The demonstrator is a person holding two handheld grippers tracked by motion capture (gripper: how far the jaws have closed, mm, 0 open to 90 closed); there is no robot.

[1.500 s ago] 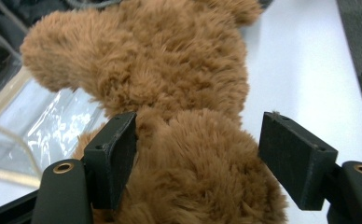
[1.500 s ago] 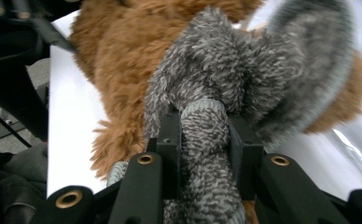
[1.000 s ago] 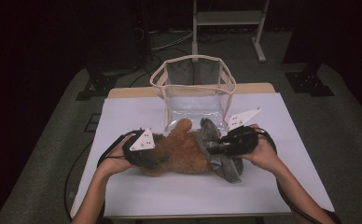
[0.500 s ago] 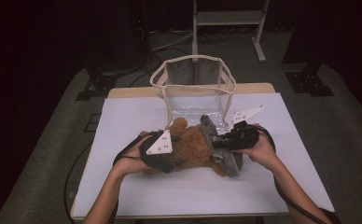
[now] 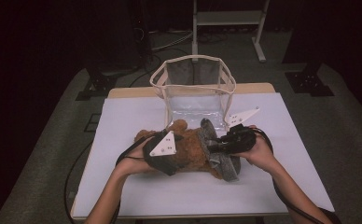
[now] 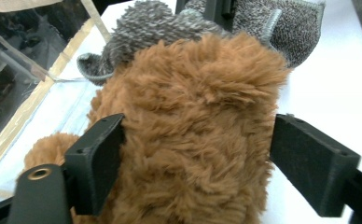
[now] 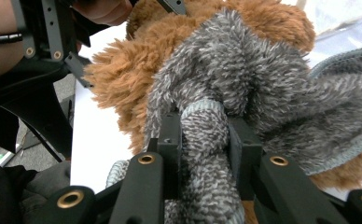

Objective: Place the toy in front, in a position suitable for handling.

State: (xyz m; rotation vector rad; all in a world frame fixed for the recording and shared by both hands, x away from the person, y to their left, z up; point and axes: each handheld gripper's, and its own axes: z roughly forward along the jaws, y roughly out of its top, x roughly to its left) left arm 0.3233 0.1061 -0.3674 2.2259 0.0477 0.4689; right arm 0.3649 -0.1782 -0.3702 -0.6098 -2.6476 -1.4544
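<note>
A brown plush toy (image 5: 191, 150) lies on the white table (image 5: 123, 116), partly wrapped in a grey knitted cloth (image 5: 226, 167). My left gripper (image 5: 178, 156) reaches over the toy from the left. In the left gripper view its jaws straddle the brown fur (image 6: 193, 116); they have just been opening and stand wide, the right jaw clear of the fur. My right gripper (image 5: 212, 144) comes in from the right. In the right gripper view it (image 7: 205, 135) is shut on a bunched fold of the grey cloth (image 7: 244, 65).
A clear plastic bag with a beige rim (image 5: 195, 58) stands open just behind the toy; its side (image 6: 25, 70) is close on the left in the left gripper view. Cables trail from both grippers over the table's front.
My left hand has slid right, from the toy's left end onto its middle, and its jaws have widened around the fur. The right gripper has kept its hold and place.
</note>
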